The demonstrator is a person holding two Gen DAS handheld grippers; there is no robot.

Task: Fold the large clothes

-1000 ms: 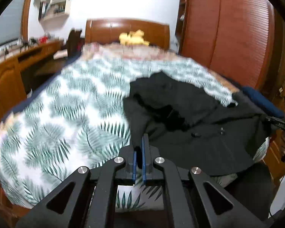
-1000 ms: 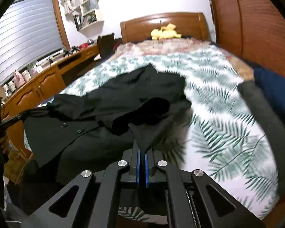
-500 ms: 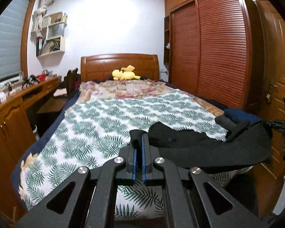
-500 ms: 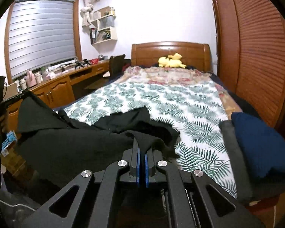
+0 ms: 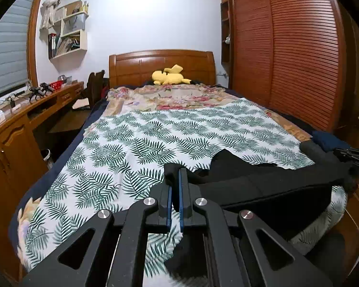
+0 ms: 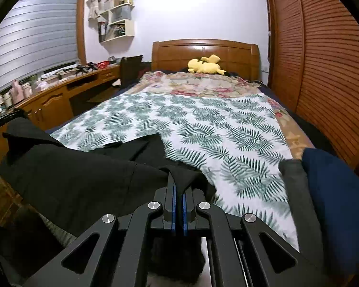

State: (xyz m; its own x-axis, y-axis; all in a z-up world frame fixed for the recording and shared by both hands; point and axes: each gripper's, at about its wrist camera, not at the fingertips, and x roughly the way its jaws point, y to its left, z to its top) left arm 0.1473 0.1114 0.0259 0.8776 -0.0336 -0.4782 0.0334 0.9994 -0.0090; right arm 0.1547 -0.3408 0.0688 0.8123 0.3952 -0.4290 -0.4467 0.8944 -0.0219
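At bed's foot, black coat (image 5: 270,186) stretched btwn left claw (image 5: 175,177) & right claw (image 6: 178,186), both clamped on its edge.

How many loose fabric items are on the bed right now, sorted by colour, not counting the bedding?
Black: 1, the coat, held by both tongs, left tongs and right tongs
Grey: 1, a folded garment at the bed's edge
Navy: 1, a folded garment beside the grey one
Yellow: 1, a plush toy by the headboard
Total: 4
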